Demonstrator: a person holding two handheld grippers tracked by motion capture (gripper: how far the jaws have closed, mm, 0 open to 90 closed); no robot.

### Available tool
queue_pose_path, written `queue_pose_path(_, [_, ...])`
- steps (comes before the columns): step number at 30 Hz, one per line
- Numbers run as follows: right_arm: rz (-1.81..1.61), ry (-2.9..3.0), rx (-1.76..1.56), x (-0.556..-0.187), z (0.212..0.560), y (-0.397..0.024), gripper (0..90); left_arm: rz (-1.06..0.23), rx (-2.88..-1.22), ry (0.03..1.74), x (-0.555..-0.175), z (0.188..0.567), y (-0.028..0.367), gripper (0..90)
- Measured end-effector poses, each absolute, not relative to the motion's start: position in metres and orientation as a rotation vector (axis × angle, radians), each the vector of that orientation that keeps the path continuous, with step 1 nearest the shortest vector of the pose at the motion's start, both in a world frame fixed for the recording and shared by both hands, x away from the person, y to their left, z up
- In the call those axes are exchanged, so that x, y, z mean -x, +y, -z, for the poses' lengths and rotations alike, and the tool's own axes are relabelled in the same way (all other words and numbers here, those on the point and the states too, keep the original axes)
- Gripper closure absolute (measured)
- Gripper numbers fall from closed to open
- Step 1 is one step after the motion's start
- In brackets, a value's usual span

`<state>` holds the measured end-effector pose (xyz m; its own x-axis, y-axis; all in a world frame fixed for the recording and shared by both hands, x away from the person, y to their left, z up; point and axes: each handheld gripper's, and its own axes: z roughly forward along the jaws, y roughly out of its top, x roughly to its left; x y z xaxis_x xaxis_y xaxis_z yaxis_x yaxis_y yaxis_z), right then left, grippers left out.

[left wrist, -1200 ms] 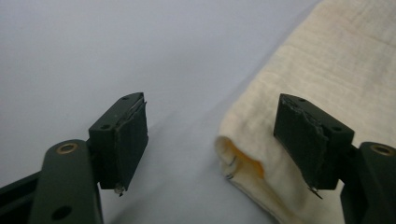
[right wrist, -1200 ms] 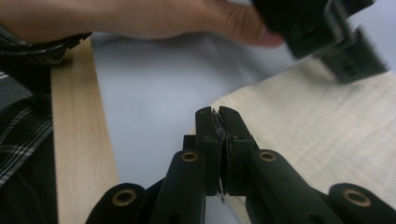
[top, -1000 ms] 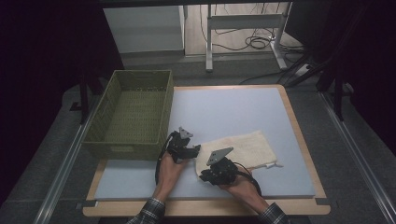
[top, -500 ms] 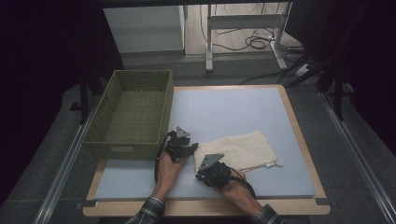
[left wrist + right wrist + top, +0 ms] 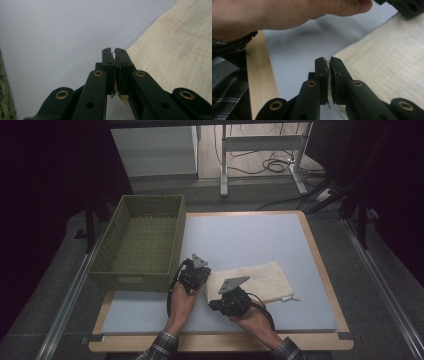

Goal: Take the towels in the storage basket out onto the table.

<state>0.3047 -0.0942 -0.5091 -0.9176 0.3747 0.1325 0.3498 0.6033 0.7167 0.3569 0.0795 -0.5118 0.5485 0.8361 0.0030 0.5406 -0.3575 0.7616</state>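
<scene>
Change since earlier frame: we see the cloth [image 5: 252,280] drawn narrower and flatter than a second ago; the left gripper [image 5: 196,272] has just been closing its jaws, with the cloth's edge between them.
Table [image 5: 250,232]: blue mat on a wooden board, bare across the far half.
Basket [image 5: 142,242]: green woven, at the left of the mat, nothing inside that we can make out.
Cloth: cream, folded to a flat oblong near the front of the mat, just right of the basket, a cord end poking out at its right.
Left gripper [image 5: 114,56]: jaws pressed together, pinching the near-left corner of the cloth [image 5: 175,50].
Right gripper [image 5: 327,63]: jaws likewise nipped on a cloth [image 5: 387,57] edge at the front, seen in the high view at [image 5: 224,302].
Progress: we judge both corners gripped; folding looks partly done.
Left to do: next fold, or a lift toward the basket; we cannot tell which.
</scene>
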Motion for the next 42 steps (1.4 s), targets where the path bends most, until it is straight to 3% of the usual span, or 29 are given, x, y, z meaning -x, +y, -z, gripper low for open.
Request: queue_pose_path(42, [-1.304,2.455,-1.037,-0.315,0.488,-0.264,84.1,-0.420,-2.087,0.750,-0.416,0.488,-0.062,85.6])
